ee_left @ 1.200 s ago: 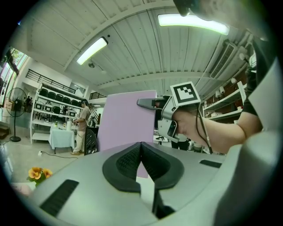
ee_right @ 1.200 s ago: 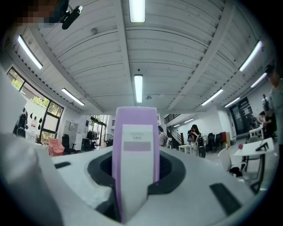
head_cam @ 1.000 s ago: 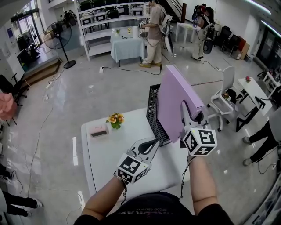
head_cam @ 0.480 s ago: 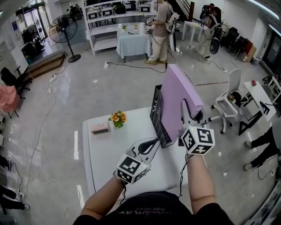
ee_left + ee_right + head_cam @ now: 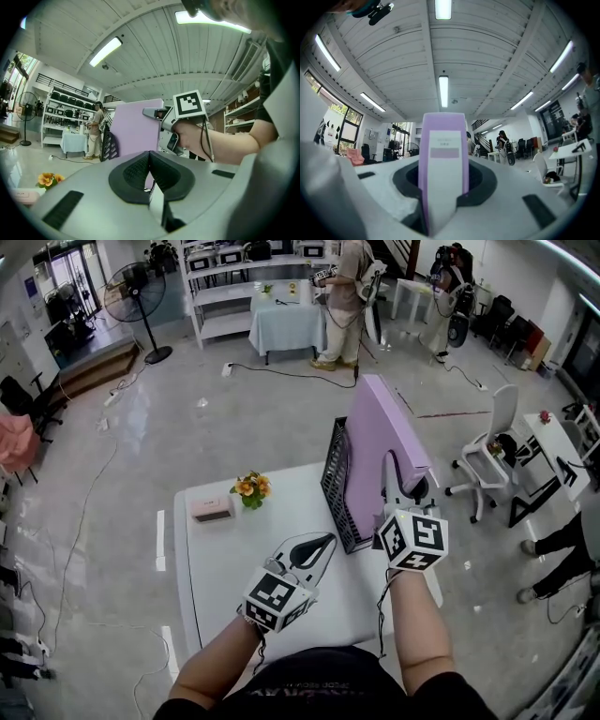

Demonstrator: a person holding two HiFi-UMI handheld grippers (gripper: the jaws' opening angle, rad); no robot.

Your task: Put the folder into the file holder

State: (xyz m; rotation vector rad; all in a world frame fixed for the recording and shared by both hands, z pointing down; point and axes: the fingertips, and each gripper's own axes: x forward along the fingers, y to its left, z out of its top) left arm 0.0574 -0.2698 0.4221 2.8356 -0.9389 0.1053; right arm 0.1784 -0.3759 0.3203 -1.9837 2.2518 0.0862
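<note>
the right gripper (image 5: 401,486) has its jaws part open and pressed on the spine end of a lilac box folder (image 5: 375,451); in the right gripper view the folder's white spine label fills the gap between the pads. the folder stands on edge, leaning slightly, at the 3 o'clock side of the white table (image 5: 225,568). its lower part lies against the 3 o'clock face of the black mesh file holder (image 5: 336,486), and its top rises well above the holder. i cannot tell whether the folder's bottom edge sits inside the holder.

the left gripper (image 5: 317,547) has its jaws fully together with nothing between them. it hovers over the table at 7 o'clock of the holder, near it but apart.

a small pot of orange and yellow flowers (image 5: 249,490) stands at 9 o'clock of the holder, with a pink box (image 5: 211,511) just beside the flowers at 8 o'clock.
</note>
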